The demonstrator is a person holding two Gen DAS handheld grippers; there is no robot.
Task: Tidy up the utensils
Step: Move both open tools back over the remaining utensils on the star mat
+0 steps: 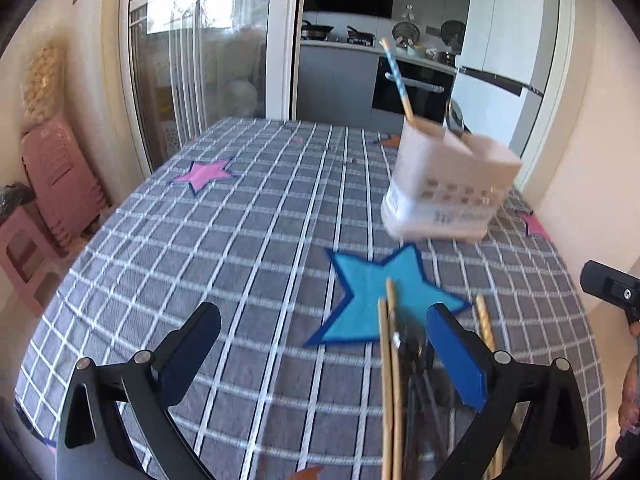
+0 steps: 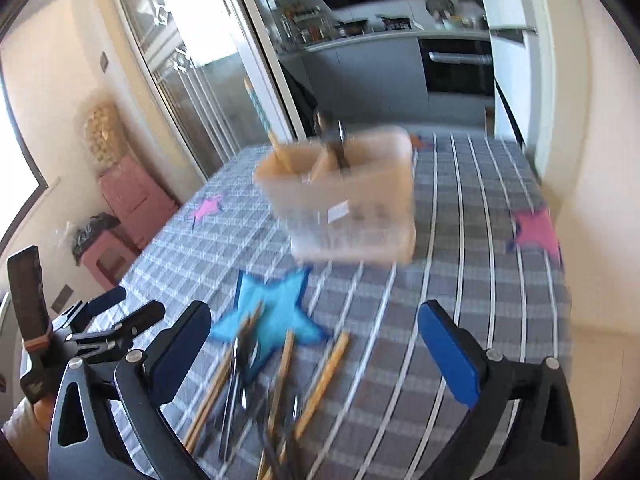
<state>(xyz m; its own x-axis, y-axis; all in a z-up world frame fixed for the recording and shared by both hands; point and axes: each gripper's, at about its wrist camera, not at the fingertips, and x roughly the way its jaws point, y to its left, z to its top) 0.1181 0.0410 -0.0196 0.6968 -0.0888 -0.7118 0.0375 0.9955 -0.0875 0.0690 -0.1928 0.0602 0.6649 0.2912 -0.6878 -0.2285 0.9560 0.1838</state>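
Right wrist alone shows left gripper (image 2: pixel 120 312), seemingly empty.

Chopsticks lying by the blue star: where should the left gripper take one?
Grip a chopstick mid-shaft, from above, pads across its width. It lies flat on the tablecloth, pointing toward the caddy. The left gripper is open beside it; metal utensils crowd the nearer end.

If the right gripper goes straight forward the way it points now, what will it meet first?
Probably the checked tablecloth first: the open right gripper looks down at bare cloth between its fingers. The loose chopsticks lie slightly left of that line, and the utensil holder stands farther off.
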